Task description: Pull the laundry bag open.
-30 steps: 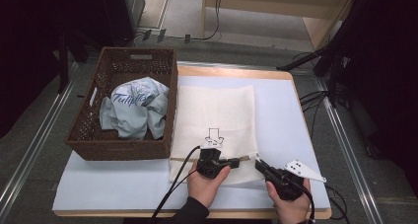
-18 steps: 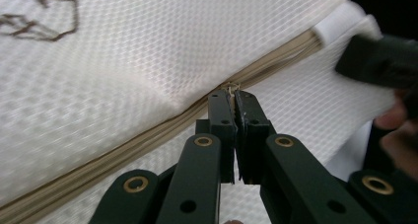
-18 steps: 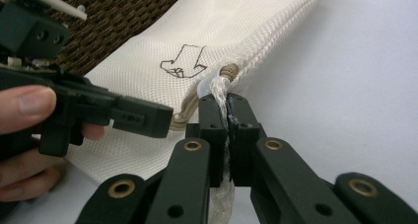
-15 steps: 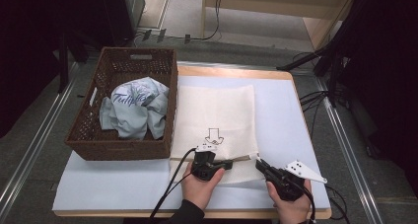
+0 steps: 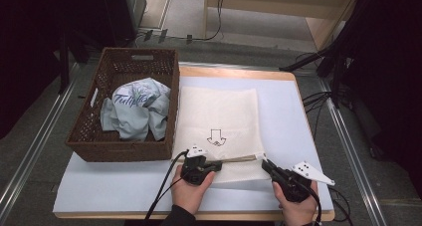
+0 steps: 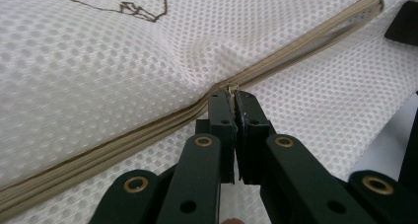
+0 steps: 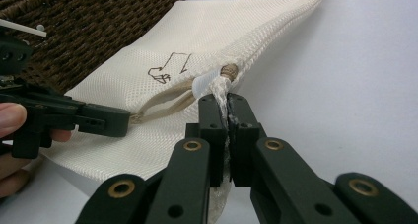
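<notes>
Left gripper view: left gripper [image 6: 231, 93] jaws pinched zipper pull [image 6: 230, 87]; right gripper [image 7: 224, 100] clamped mesh bag [image 7: 162, 46] corner. Unzipping underway; next prob. slide pull w/ steady tension.

Pale blue tabletop [image 5: 293, 116] w/ wood edge. Grey floor [image 5: 189, 17] beyond, black cables [image 5: 214, 17] across it. Light wood furniture [image 5: 278, 2] at back. Metal rails [image 5: 35, 151] both sides; surroundings dark.

Your white mesh laundry bag [image 5: 219, 121], flat on the table beside the basket.
Its beige zipper [image 6: 148, 125] runs along the near edge, partly open; a black arrow print [image 5: 216, 137] sits above it.
</notes>
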`<state>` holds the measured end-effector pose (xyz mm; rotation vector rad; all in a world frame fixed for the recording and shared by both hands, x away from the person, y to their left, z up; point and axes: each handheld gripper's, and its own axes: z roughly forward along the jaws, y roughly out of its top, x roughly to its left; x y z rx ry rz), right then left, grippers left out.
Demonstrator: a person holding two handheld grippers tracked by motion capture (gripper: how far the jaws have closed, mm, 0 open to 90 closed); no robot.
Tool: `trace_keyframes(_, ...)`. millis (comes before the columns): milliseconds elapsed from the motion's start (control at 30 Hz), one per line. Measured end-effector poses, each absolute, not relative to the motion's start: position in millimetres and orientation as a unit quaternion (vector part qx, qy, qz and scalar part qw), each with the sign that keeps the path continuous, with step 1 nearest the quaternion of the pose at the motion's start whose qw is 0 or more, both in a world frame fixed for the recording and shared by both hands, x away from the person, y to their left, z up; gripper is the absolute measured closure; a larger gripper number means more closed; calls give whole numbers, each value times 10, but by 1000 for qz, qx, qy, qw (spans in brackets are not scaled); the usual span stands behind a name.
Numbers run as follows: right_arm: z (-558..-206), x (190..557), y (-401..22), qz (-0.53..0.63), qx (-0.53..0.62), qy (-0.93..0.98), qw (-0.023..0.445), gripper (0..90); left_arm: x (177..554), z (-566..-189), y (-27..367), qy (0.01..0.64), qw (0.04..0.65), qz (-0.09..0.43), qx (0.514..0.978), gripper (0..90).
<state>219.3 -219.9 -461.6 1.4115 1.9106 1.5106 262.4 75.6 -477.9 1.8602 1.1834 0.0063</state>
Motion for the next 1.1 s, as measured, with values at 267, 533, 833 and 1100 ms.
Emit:
trace_keyframes(267, -4618, 2194, -2213, 530, 495, 669, 164, 880, 2589, -4767, 835, 475, 442, 24, 760, 881)
trace_keyframes(533, -4617, 2200, -2247, 531, 497, 666, 166, 880, 2550, -4753, 954, 475, 434, 44, 764, 881)
trace_keyframes(833, -4621, 2199, -2251, 531, 498, 666, 165, 880, 2498, -4738, 1056, 471, 425, 70, 770, 881)
trace_keyframes(1100, -4621, 2197, -2244, 531, 494, 667, 170, 880, 2475, -4731, 1131, 470, 418, 84, 773, 881)
